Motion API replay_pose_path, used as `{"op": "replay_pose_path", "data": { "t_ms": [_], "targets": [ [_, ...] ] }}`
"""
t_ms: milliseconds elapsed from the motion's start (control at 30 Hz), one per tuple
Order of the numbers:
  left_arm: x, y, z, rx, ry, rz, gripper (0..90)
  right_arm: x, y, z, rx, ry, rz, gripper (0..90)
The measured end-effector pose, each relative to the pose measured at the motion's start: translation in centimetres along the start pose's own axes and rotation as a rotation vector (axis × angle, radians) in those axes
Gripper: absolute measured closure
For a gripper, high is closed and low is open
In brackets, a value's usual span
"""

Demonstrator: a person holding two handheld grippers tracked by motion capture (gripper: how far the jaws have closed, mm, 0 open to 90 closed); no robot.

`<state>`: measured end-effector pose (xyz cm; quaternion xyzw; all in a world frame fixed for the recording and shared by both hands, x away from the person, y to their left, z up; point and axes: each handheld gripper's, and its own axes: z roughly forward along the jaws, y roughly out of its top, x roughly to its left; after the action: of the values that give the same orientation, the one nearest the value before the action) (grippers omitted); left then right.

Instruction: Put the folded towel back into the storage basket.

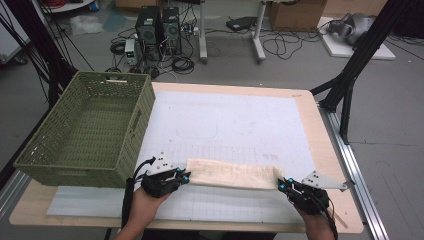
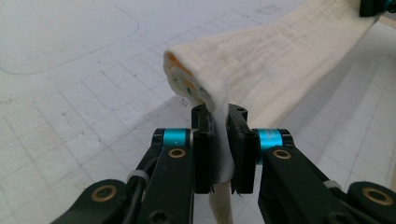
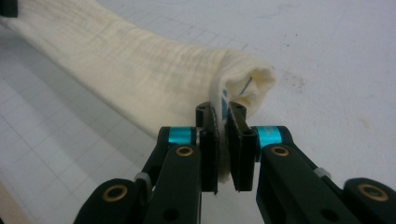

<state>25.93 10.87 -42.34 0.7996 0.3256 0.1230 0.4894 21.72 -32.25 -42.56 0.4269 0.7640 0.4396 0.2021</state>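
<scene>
A cream-coloured cloth (image 1: 232, 173) is stretched into a long folded band over the white gridded mat (image 1: 230, 120), near the table's front edge. My left gripper (image 1: 184, 176) is shut on the band's left end, and its own view shows the cloth (image 2: 261, 65) pinched between the black jaws (image 2: 220, 149). At the band's right end my right gripper (image 1: 283, 186) is shut on the cloth (image 3: 140, 65), whose edge runs down between the jaws (image 3: 222, 144). The fabric looks slightly lifted and taut between the two grippers.
A green woven basket (image 1: 90, 130) stands on the table's left side, close to my left gripper. The wooden table edge (image 1: 325, 150) runs along the right. Computers, cables and black frame legs sit on the floor beyond the table.
</scene>
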Motion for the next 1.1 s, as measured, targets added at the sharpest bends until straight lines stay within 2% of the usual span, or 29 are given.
{"op": "replay_pose_path", "data": {
  "t_ms": [133, 333, 433, 500, 633, 1100],
  "targets": [
    [-0.1, 0.1, -0.3, -0.02, 0.005, 0.017, 81.7, 0.0, 0.2, -0.1, -0.026, -0.001, -0.02, 83.8],
    [-0.2, 0.3, -0.7, -0.038, 0.005, 0.024, 81.9, -0.2, 0.5, -0.5, -0.075, 0.004, -0.019, 83.8],
    [-0.4, 0.4, -1.0, -0.061, 0.006, 0.04, 81.9, -0.2, 0.7, -0.8, -0.096, 0.006, -0.019, 83.8],
    [-0.4, 0.5, -1.5, -0.101, -0.004, 0.06, 81.9, -0.3, 0.9, -1.0, -0.124, 0.006, -0.027, 83.8],
    [-0.5, 0.6, -1.8, -0.132, -0.009, 0.075, 81.9, -0.4, 1.2, -1.4, -0.159, 0.014, -0.025, 83.7],
    [-0.8, 1.2, -3.3, -0.211, -0.017, 0.111, 82.0, -0.5, 2.1, -1.7, -0.215, 0.019, -0.027, 83.7]
  ]
}}
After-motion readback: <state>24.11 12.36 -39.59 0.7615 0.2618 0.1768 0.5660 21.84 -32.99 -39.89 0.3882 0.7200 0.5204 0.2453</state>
